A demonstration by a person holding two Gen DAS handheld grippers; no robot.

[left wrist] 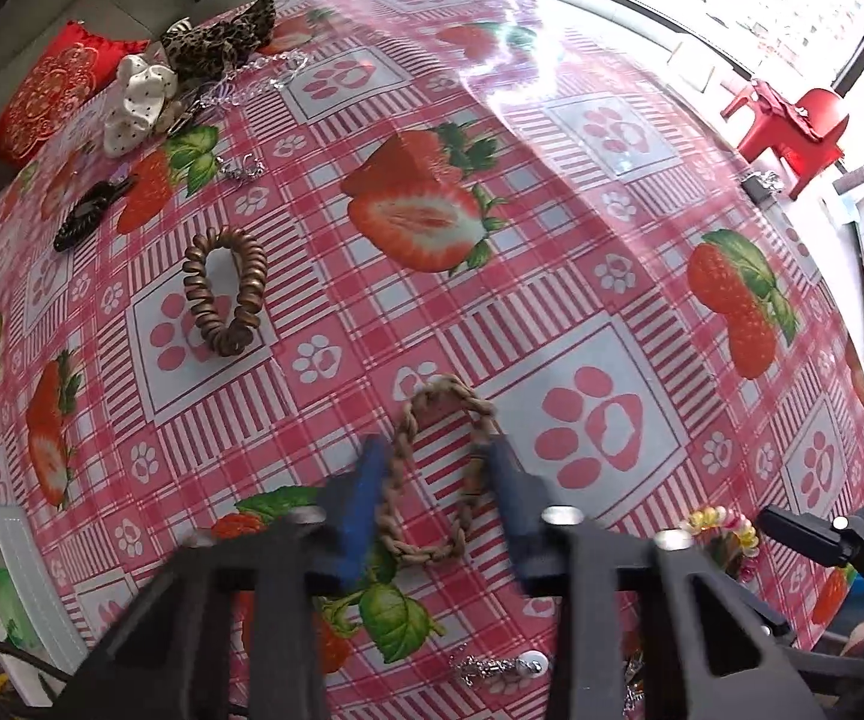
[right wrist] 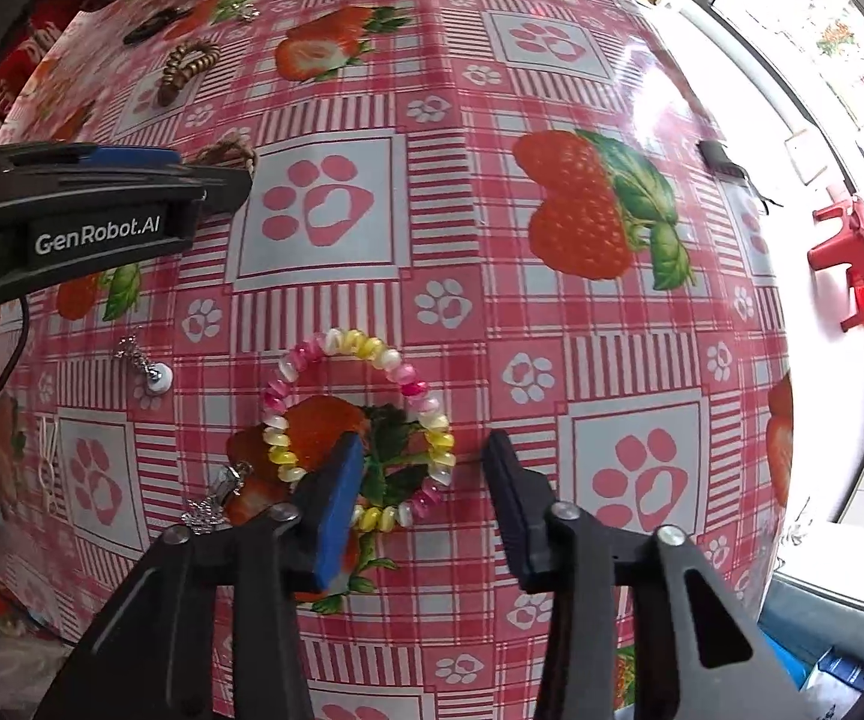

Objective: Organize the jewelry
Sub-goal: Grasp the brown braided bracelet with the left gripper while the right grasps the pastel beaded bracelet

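A tan braided hair tie lies on the strawberry tablecloth. My left gripper is open, its blue fingers either side of the tie, low over the cloth. In the right wrist view a pink, yellow and white beaded bracelet lies flat. My right gripper is open; its left finger sits over the bracelet's near side, its right finger outside the ring. The left gripper body shows at the left, over the braided tie.
A bronze spiral hair tie, a black clip, a silver earring, scrunchies and a clear bead strand lie at the far left. A silver pearl earring lies near the bracelet. A white tray stands at the left edge.
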